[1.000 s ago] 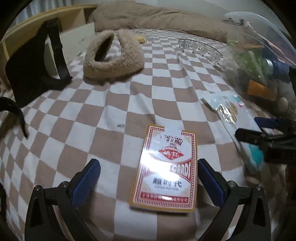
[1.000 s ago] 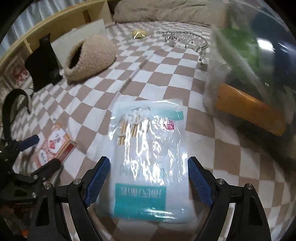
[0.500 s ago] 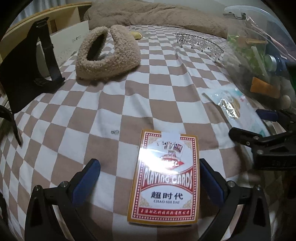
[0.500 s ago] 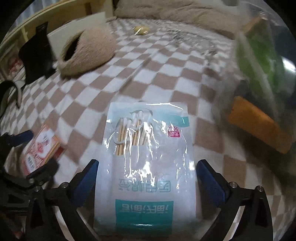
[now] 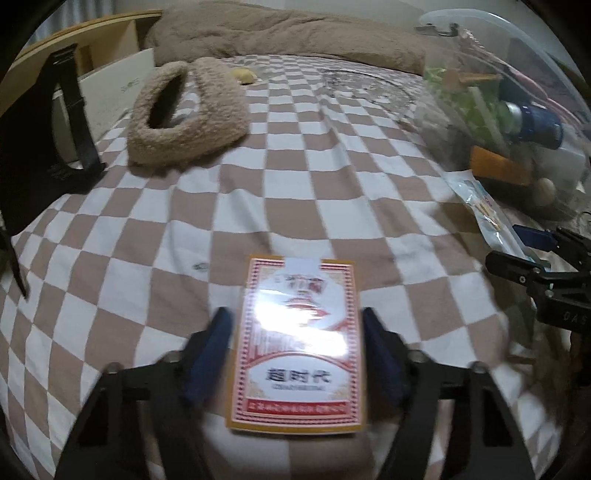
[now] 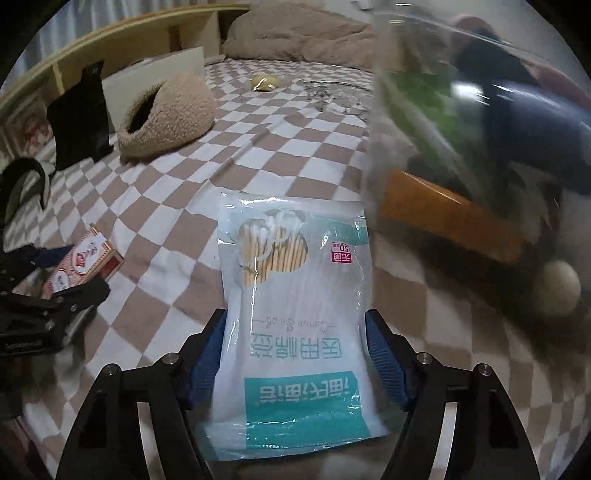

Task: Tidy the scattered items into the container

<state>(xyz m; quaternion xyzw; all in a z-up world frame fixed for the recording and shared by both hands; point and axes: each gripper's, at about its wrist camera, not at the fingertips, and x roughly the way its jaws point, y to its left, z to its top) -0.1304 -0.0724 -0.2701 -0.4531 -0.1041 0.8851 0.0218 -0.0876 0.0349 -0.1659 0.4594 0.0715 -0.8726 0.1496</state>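
On the checkered bedspread lies a red playing card box (image 5: 295, 332). My left gripper (image 5: 295, 332) straddles it, its jaws closing, and the blue pads (image 5: 218, 343) meet the box's long sides. A cotton swab pack (image 6: 291, 314) sits between the closing jaws of my right gripper (image 6: 295, 325), whose pads (image 6: 380, 350) touch its edges. The clear plastic container (image 5: 517, 110) stands at the right, holding several items. In the left wrist view the right gripper (image 5: 535, 266) and the pack (image 5: 484, 210) show at the right edge. The card box (image 6: 85, 262) shows in the right wrist view too.
A fuzzy beige slipper (image 5: 184, 114) lies far left, with a small yellow thing (image 5: 245, 75) and a silver tiara (image 5: 369, 85) behind it. A black bag (image 5: 37, 147) and a white box (image 5: 114, 88) stand at the left. A brown blanket (image 5: 277, 33) bounds the far end.
Both pairs of jaws have narrowed from wide open onto their items. The right gripper has moved forward over the swab pack, nearer the container. The left gripper has hardly shifted.
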